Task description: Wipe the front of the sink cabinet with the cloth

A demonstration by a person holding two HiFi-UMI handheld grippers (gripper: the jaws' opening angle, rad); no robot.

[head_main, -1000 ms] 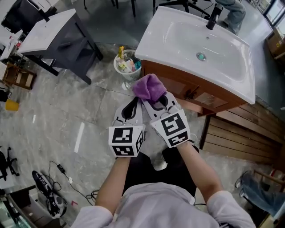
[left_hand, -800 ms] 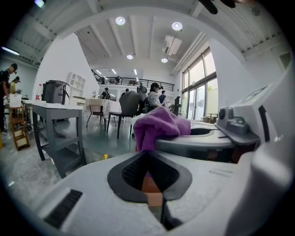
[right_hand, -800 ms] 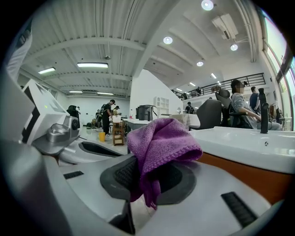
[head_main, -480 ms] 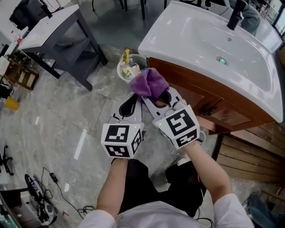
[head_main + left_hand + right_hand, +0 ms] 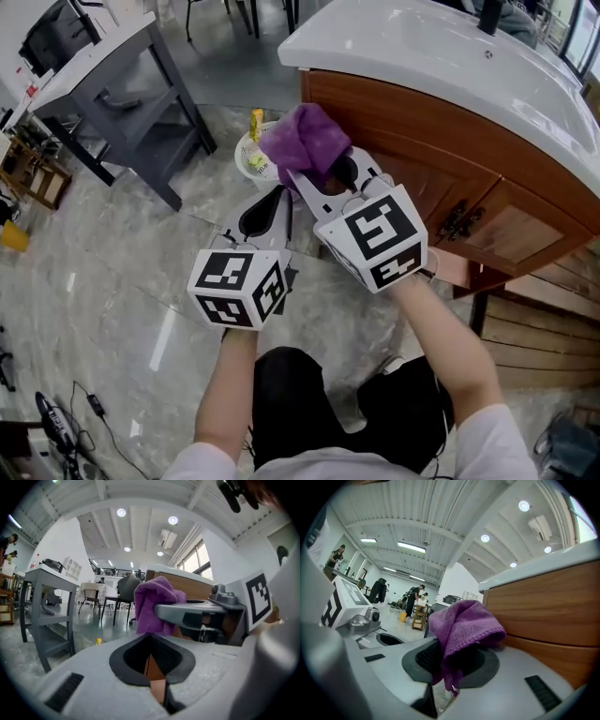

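Observation:
A crumpled purple cloth [image 5: 302,142] is pinched in my right gripper [image 5: 317,177], which is shut on it. The cloth [image 5: 464,623] sits close to the left end of the brown wooden sink cabinet front [image 5: 441,159], just under the white basin rim [image 5: 375,58]; whether it touches the wood I cannot tell. My left gripper [image 5: 269,208] hangs just left of and below the right one, jaws shut with nothing between them. In the left gripper view the cloth [image 5: 152,603] and the right gripper's body [image 5: 201,613] fill the middle.
A white wastebasket [image 5: 251,155] with bottles stands on the marble floor left of the cabinet. A dark grey table [image 5: 112,66] with a white top is further left. A metal door handle [image 5: 457,221] hangs on the cabinet front. Wooden slats [image 5: 544,328] lie at the right.
My view has dropped lower, so the cabinet front now shows broadly. Both grippers have moved up and forward together, bringing the cloth nearer the cabinet's upper left corner.

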